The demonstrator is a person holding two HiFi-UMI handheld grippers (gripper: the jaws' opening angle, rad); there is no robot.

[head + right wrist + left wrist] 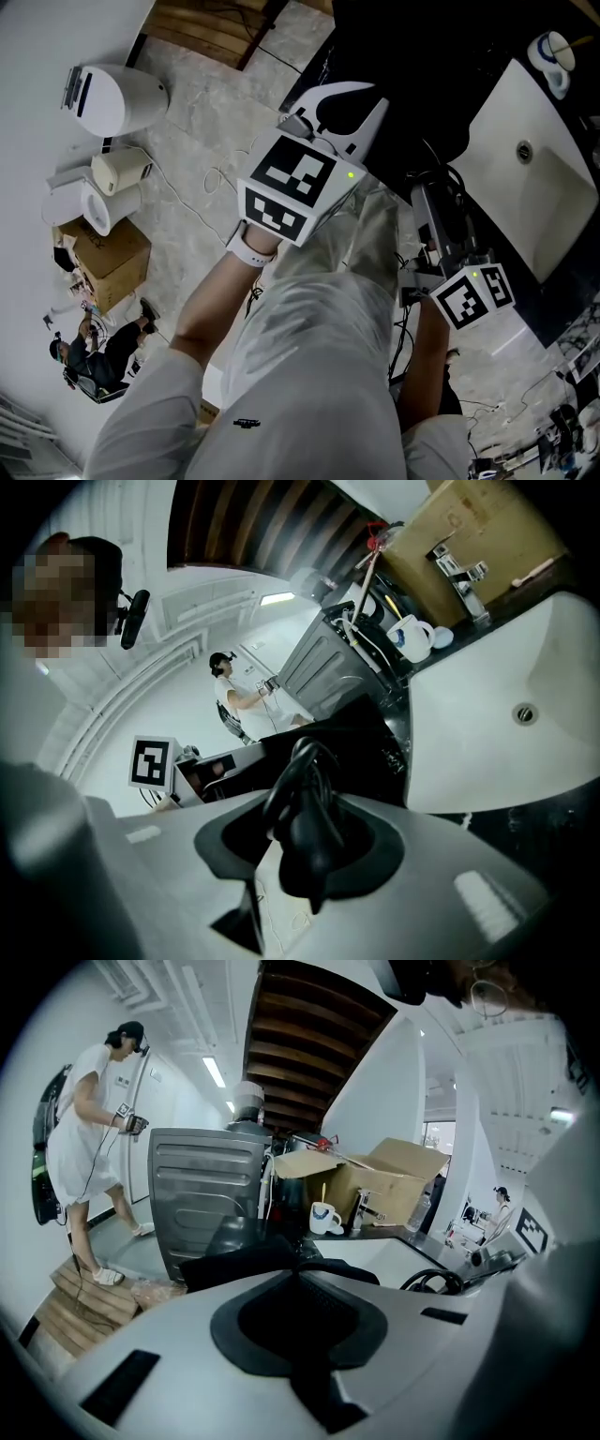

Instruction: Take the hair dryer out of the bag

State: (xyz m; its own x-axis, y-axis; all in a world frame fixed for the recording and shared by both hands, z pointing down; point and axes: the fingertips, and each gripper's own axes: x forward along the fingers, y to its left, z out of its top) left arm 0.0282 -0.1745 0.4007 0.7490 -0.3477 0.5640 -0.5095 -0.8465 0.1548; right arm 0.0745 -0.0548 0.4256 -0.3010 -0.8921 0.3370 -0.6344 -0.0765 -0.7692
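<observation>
The black bag (422,66) lies on the dark counter beside the sink. My left gripper (361,98) reaches to its edge. In the left gripper view its white jaws are shut on a fold of the bag's black fabric (246,1262). My right gripper (305,829) is shut on the black hair dryer (314,841), whose looped cord (292,778) rises between the jaws. In the head view the hair dryer (433,214) sticks out ahead of the right marker cube (473,295), off the bag's lower edge. How much of it is still inside the bag is hidden.
A white sink (539,178) lies right of the bag, with a mug (324,1217), a tap and an open cardboard box (394,1180) behind it. A grey metal cabinet (202,1190) stands left of the counter. Another person (84,1147) stands farther off. White appliances (112,98) and a box sit on the floor.
</observation>
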